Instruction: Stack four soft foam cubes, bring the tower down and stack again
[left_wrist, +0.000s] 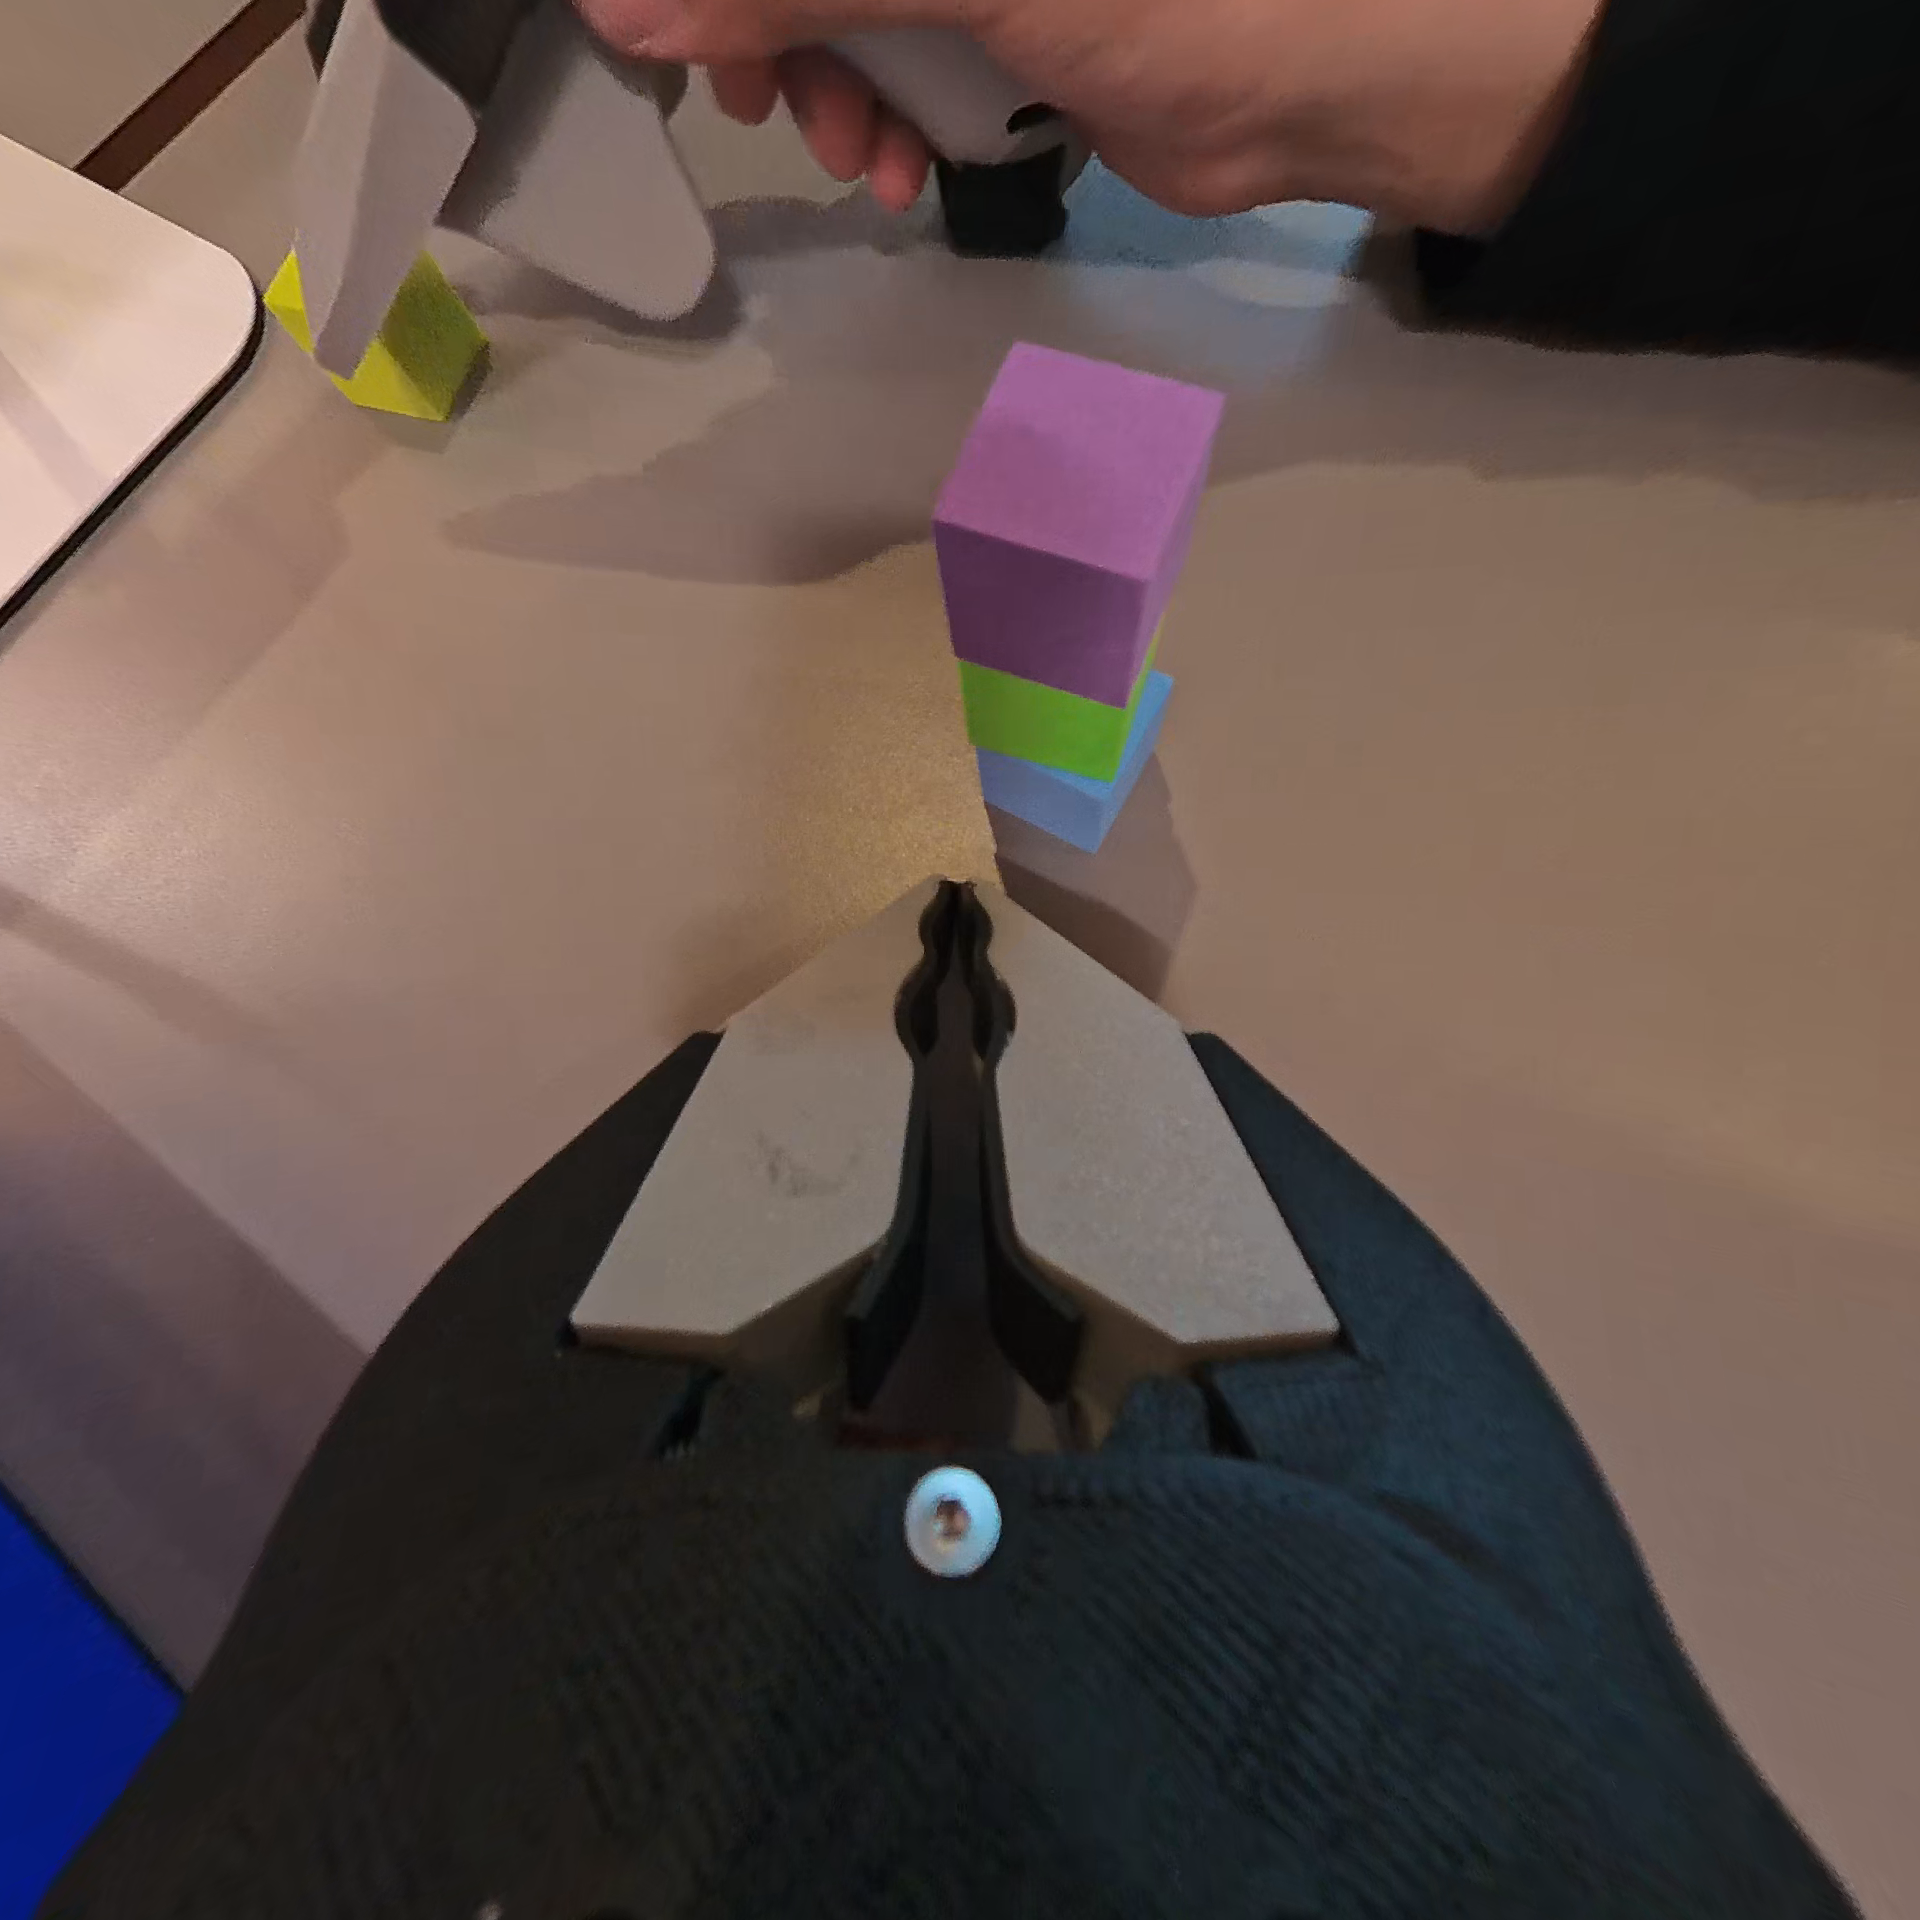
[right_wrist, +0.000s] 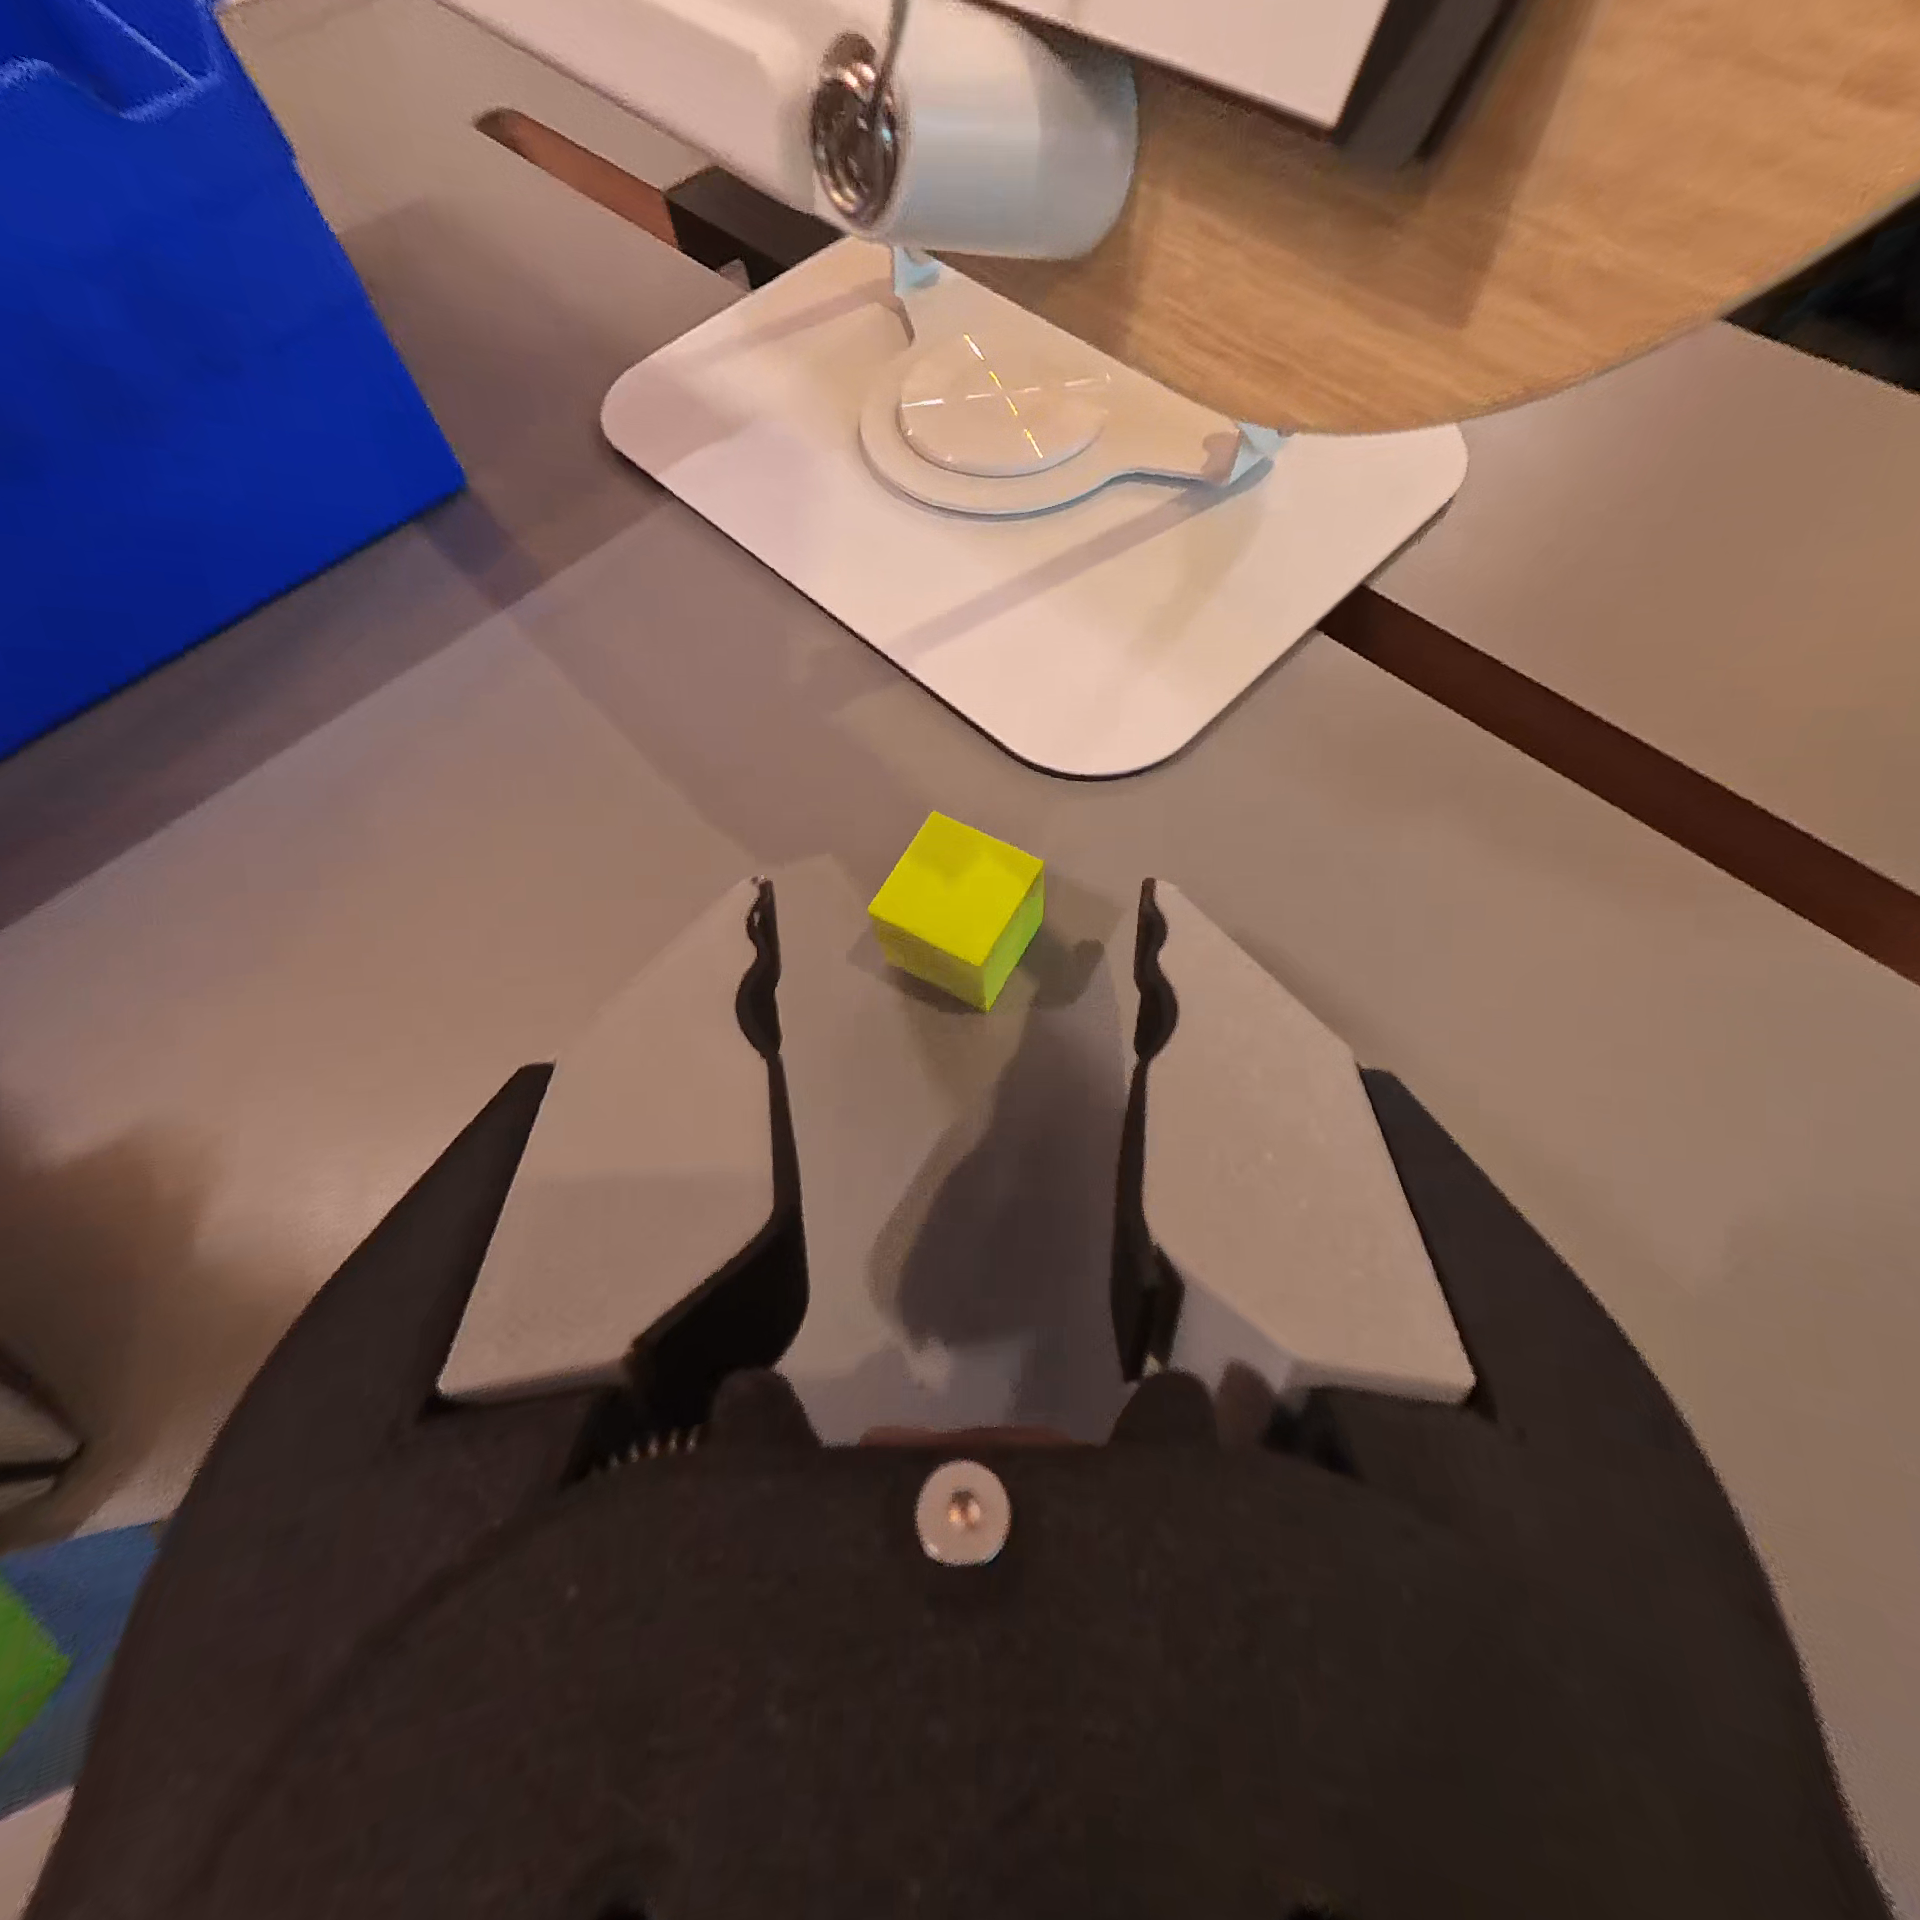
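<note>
Left gripper (left_wrist: 954, 889) clenched, empty, tips just short of three-cube tower: purple cube (left_wrist: 1075, 520) on green cube (left_wrist: 1044, 720) on blue cube (left_wrist: 1060, 798), mid-worktop. Right gripper (right_wrist: 954, 894) spread wide, holding nothing, above yellow cube (right_wrist: 956, 909) lying near white base plate (right_wrist: 1091, 623) at worktop's far edge.

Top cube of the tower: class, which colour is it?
Purple; the top cube shows best in the left wrist view.

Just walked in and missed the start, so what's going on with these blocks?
A person is stacking foam cubes using two handheld grippers. Three are up: purple cube on green cube on blue cube. The right gripper, jaws open, is closing in on the yellow cube, which sits on the table apart from the tower. The left gripper is shut and empty, near the stack.
</note>
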